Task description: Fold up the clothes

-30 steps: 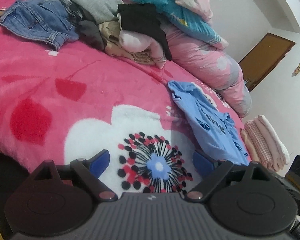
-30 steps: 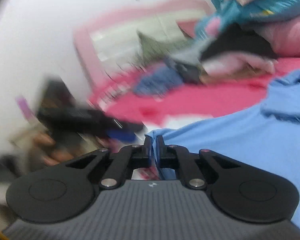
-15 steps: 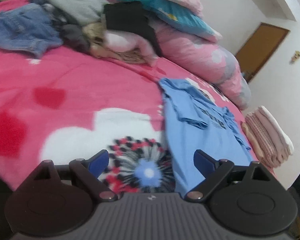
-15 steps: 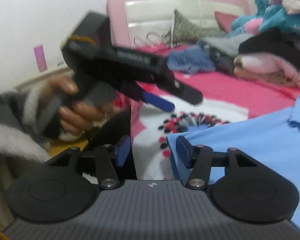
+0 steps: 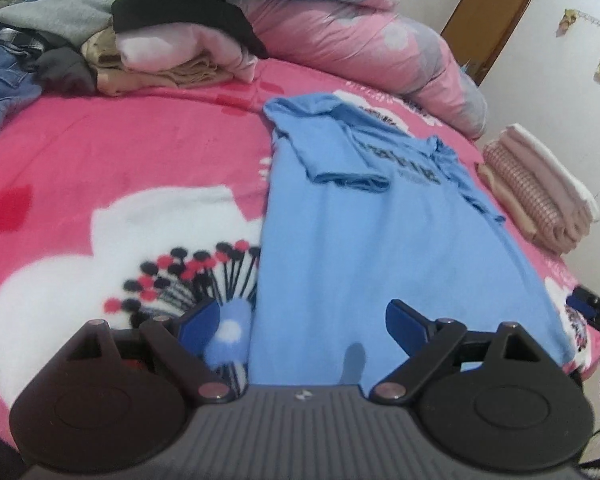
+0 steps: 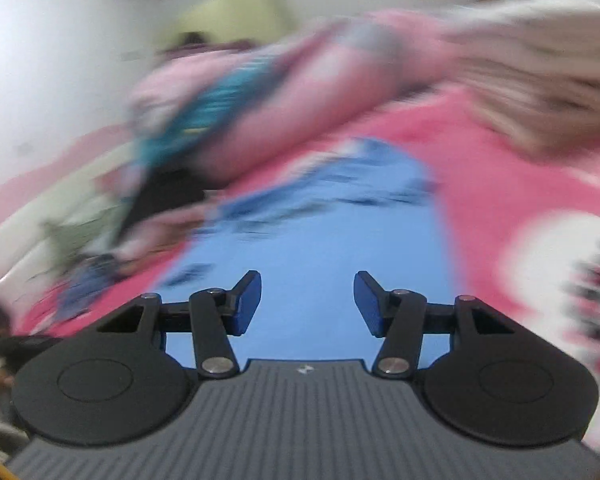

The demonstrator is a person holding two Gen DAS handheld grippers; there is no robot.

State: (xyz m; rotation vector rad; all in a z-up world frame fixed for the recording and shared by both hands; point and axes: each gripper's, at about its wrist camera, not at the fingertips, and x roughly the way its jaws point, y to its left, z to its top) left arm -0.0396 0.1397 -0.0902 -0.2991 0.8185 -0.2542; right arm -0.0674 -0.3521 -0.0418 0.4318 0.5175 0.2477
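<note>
A light blue T-shirt (image 5: 360, 240) lies spread flat on a bed covered by a pink floral blanket (image 5: 112, 152), its hem nearest the left claw (image 5: 304, 318) and its collar and dark chest print at the far end. The left claw hovers above the hem with its blue-padded fingers (image 5: 200, 316) spread wide and nothing between them; one pad sits over the blanket's flower pattern, the other over the shirt.

Far ahead and to the left of the left claw, a heap of unfolded clothes (image 5: 100, 44) rests against pink bedding (image 5: 360, 48). Ahead to its right, a stack of folded clothes (image 5: 540, 192) sits at the bed's edge. The tip of the right claw (image 5: 592, 308) shows at the far right of the left wrist view.

The right wrist view is heavily blurred. There, the right claw (image 6: 307, 304) has its fingers apart, empty, with the shirt (image 6: 320, 240) stretching away directly ahead and beneath it.
</note>
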